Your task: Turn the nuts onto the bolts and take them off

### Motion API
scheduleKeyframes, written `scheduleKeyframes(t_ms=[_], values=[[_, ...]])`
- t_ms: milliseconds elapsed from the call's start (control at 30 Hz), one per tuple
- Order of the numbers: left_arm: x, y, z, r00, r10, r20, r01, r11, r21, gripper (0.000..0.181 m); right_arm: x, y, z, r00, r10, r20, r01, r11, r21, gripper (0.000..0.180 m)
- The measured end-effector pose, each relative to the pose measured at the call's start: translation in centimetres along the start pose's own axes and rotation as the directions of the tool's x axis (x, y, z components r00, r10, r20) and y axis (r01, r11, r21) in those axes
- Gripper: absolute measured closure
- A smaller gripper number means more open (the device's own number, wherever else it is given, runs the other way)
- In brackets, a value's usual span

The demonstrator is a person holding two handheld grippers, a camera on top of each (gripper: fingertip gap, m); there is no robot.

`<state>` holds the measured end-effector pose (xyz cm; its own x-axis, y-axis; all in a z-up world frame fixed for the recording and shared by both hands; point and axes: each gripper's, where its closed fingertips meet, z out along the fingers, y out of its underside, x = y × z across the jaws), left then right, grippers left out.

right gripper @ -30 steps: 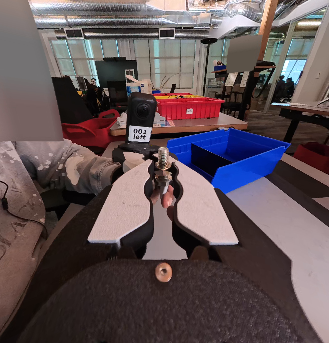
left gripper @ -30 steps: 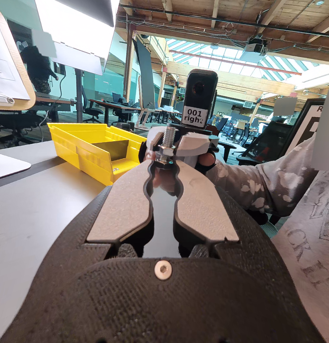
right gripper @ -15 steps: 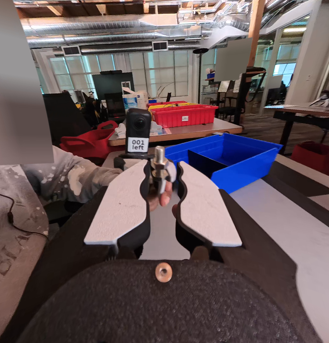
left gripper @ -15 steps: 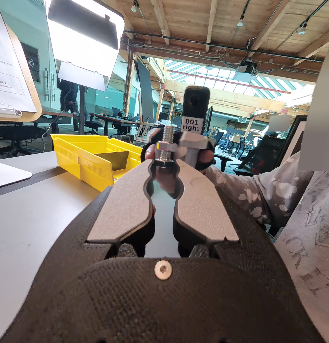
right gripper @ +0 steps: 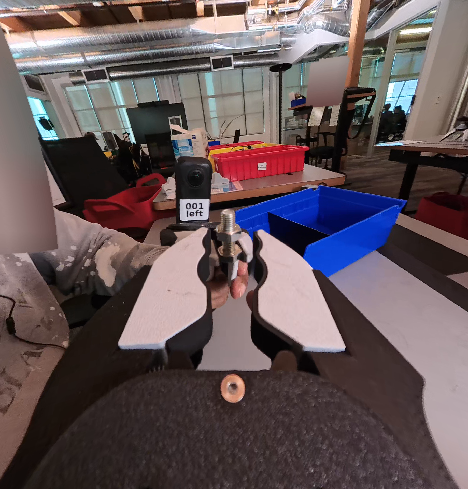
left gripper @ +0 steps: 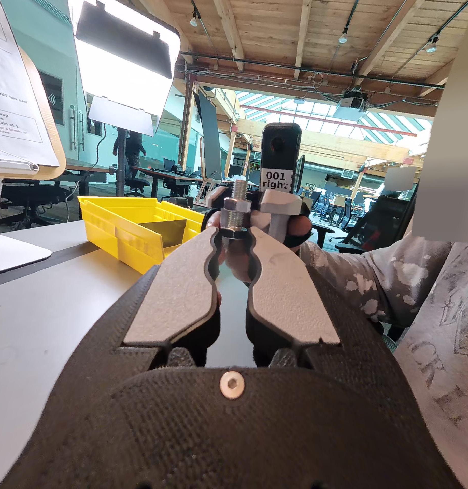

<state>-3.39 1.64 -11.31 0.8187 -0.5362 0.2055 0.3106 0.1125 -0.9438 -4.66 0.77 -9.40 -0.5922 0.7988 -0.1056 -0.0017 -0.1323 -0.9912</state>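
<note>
A silver bolt (left gripper: 236, 222) stands upright above the table, thread end up, with a hex nut (left gripper: 236, 205) partway up its thread. My left gripper (left gripper: 232, 234) is shut on the bolt's head. In the right wrist view my right gripper (right gripper: 230, 234) is open, its jaws on either side of the nut (right gripper: 227, 234) with a gap on both sides. The bolt (right gripper: 228, 248) rises from the left gripper's tips. Bare fingers of the hand holding the other gripper show behind the bolt in both views.
A yellow bin (left gripper: 137, 227) sits on the grey table (left gripper: 42, 304) to the left, and a blue divided bin (right gripper: 333, 227) to the right. A clipboard on a white stand (left gripper: 13, 105) is at far left. The person's grey spattered sleeve (left gripper: 373, 277) is close by. My left and right fingertips are right by each other.
My right gripper was shut on the nut a second ago and has opened off it. The nut sits higher on the thread than before. Both grippers have tilted slightly upward.
</note>
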Motion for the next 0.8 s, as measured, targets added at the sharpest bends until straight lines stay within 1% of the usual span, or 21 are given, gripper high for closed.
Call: scheduleKeyframes(t_ms=[67, 100, 133, 233, 367, 467, 500, 533, 567, 633, 700, 800], values=[[0.1, -0.2, 0.0, 1.000, 0.000, 0.000, 0.000, 1.000, 0.004, 0.162, 0.6, -0.1, -0.3, 1.000, -0.002, -0.015, 0.002, 1.000, 0.003, 0.150], [0.0, -0.5, -0.2, 1.000, -0.002, -0.006, 0.002, 1.000, 0.020, 0.162, 1.5, -0.3, -0.9, 0.998, 0.021, -0.052, -0.020, 1.000, 0.017, 0.166], [0.1, -0.8, -0.3, 1.000, -0.005, -0.012, 0.006, 1.000, 0.028, 0.163, 2.5, -0.5, -1.5, 0.995, 0.034, -0.094, -0.030, 0.999, 0.040, 0.167], [-0.1, -0.9, -0.3, 1.000, 0.008, 0.004, -0.008, 1.000, 0.025, 0.163, 3.0, -0.5, -2.3, 0.994, 0.035, -0.107, -0.032, 0.999, 0.032, 0.162], [-0.3, -0.1, -0.1, 1.000, 0.004, 0.015, -0.004, 1.000, 0.000, 0.162, 0.6, -0.3, -0.4, 0.999, 0.013, -0.040, -0.013, 1.000, 0.005, 0.150], [-0.2, -0.2, -0.1, 1.000, 0.009, 0.018, -0.009, 1.000, 0.006, 0.163, 0.7, 0.0, 0.1, 0.998, 0.004, -0.056, -0.005, 1.000, -0.014, 0.150], [-0.3, -0.5, -0.3, 1.000, 0.005, 0.018, -0.005, 1.000, 0.020, 0.162, 1.1, -0.2, -0.3, 0.998, 0.019, -0.066, -0.019, 1.000, -0.005, 0.157], [-0.2, -0.8, -0.4, 1.000, 0.003, 0.004, -0.003, 0.999, 0.035, 0.162, 2.1, -0.4, -0.9, 0.992, 0.041, -0.115, -0.040, 0.999, 0.012, 0.167], [-0.3, -1.1, -0.5, 1.000, 0.008, 0.010, -0.008, 0.999, 0.038, 0.162, 2.7, -0.6, -1.4, 0.990, 0.054, -0.131, -0.050, 0.998, 0.028, 0.166], [-0.2, -1.2, -0.5, 1.000, 0.023, 0.015, -0.023, 0.999, 0.038, 0.162, 2.6, -0.7, -1.7, 0.991, 0.063, -0.118, -0.060, 0.998, 0.025, 0.159], [-0.3, -0.9, -0.4, 1.000, 0.016, 0.020, -0.017, 0.999, 0.033, 0.162, 1.5, -0.7, -1.0, 0.996, 0.044, -0.083, -0.043, 0.999, 0.019, 0.154], [-0.4, -0.5, -0.2, 0.999, 0.020, 0.026, -0.020, 1.000, 0.016, 0.162, 0.1, -0.5, 0.2, 0.997, 0.061, -0.036, -0.061, 0.998, 0.004, 0.145]])
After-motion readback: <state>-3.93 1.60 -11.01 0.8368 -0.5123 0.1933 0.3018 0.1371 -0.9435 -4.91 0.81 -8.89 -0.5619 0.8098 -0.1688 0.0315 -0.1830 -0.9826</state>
